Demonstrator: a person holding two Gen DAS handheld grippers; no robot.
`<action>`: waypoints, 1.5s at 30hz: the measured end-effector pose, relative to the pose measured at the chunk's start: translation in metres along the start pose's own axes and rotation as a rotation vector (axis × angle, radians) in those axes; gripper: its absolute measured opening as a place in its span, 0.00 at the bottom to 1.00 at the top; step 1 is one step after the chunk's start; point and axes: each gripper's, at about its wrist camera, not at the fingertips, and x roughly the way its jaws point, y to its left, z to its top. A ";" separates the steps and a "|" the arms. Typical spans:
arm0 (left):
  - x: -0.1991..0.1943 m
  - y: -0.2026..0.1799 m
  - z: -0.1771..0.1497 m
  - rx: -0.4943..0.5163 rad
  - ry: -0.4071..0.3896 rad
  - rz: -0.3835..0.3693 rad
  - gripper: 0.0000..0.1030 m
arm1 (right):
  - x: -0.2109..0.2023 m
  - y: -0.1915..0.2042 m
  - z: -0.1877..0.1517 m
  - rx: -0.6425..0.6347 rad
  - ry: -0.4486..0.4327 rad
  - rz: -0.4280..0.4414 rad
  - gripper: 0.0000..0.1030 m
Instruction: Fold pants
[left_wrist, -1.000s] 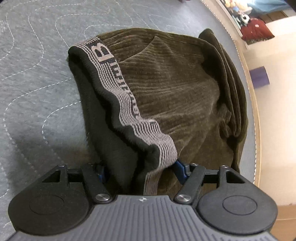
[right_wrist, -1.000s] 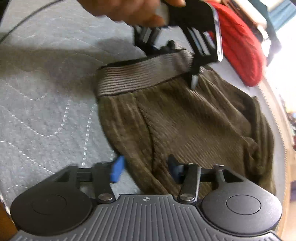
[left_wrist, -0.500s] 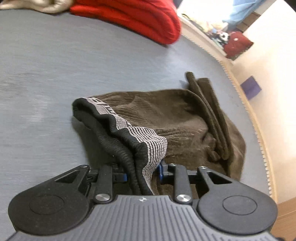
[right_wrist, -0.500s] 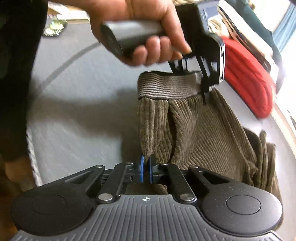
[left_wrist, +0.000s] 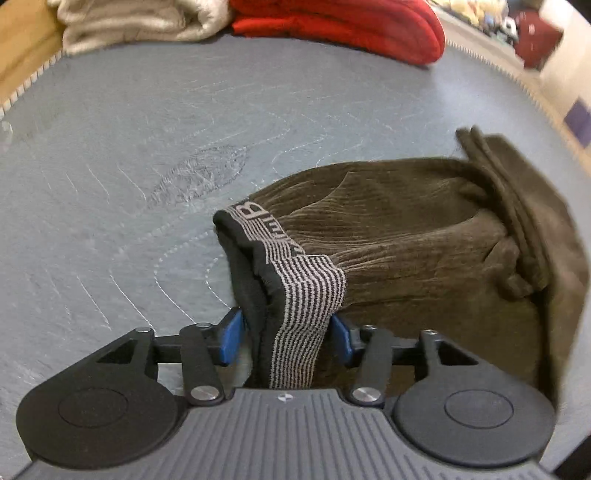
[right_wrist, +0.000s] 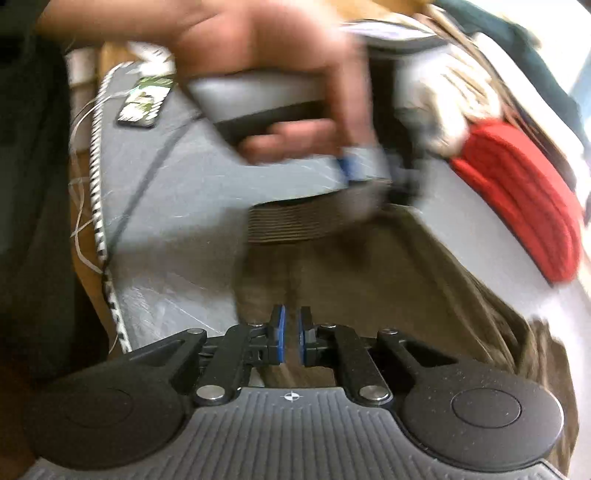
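Dark olive corduroy pants (left_wrist: 424, 236) lie bunched on the grey quilted surface (left_wrist: 147, 147). Their striped grey waistband (left_wrist: 303, 295) runs between the blue pads of my left gripper (left_wrist: 284, 332), whose jaws stand apart around it. In the right wrist view the pants (right_wrist: 369, 280) hang from the left gripper (right_wrist: 354, 177), held by a blurred hand. My right gripper (right_wrist: 290, 338) has its pads close together on a fold of the pants' edge.
Folded red cloth (left_wrist: 351, 26) and cream cloth (left_wrist: 140, 22) lie at the far edge of the surface. A phone (right_wrist: 144, 103) with cables lies near the left edge in the right wrist view. The surface edge (left_wrist: 535, 92) runs at right.
The left gripper's jaws have widened around the waistband and the pants have sunk toward the surface. The right gripper stays nearly shut on the fabric. Both views have shifted.
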 end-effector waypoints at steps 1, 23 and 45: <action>-0.003 -0.006 -0.001 0.017 -0.014 0.025 0.57 | -0.010 -0.017 -0.010 0.041 -0.002 -0.013 0.07; -0.044 -0.025 0.033 -0.196 -0.220 0.168 0.70 | 0.041 -0.284 -0.114 0.721 0.189 -0.282 0.42; -0.033 -0.131 0.015 0.096 -0.234 0.054 0.70 | -0.129 -0.295 -0.287 0.938 0.252 -0.257 0.02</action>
